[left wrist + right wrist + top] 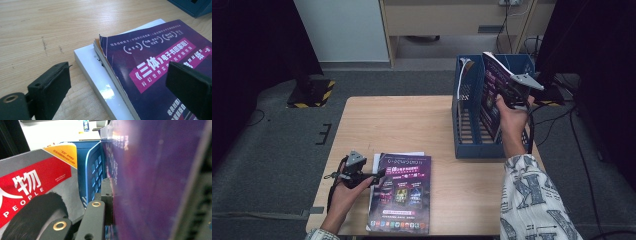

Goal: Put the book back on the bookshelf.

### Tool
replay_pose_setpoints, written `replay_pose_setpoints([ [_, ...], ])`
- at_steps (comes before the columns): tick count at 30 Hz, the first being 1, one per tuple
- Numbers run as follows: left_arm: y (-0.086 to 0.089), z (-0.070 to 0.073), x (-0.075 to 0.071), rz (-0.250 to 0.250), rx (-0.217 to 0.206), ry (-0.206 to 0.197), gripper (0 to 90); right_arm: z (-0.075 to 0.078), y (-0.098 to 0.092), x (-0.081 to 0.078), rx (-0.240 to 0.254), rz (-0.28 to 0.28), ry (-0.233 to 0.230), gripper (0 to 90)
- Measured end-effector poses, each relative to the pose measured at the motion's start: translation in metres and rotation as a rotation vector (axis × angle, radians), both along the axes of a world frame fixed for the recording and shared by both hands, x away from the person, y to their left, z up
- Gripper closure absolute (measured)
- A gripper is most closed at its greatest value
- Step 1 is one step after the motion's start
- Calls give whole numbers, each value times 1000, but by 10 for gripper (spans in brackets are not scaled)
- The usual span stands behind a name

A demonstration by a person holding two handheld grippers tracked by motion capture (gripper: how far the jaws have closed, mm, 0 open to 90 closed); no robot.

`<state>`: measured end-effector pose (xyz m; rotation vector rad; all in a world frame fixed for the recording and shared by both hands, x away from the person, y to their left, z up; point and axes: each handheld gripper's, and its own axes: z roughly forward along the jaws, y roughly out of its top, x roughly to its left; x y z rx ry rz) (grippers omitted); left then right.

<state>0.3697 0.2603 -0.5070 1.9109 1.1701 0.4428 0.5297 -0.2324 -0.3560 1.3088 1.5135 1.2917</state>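
The right gripper (511, 92) pinched a purple magazine (490, 92) upright over the blue file rack (462, 127) at the table's (412, 125) far right. A red-and-grey magazine (32, 192) already stood inside it. The left gripper (377, 176) rested with its jaws spread at the edge of a purple book (160, 72), atop a white one (95, 77).
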Motion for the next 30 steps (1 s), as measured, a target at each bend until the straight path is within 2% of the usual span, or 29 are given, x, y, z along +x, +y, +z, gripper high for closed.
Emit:
replay_pose_setpoints([
  [7,0,0,0,-1,3,0,58,-5,0,1,-11,-7,11,828],
  [18,-1,-1,0,-3,6,1,58,-15,2,2,3,-32,12,828],
  [30,-1,-1,0,-3,7,-1,58,-20,10,2,-24,-11,34,827],
])
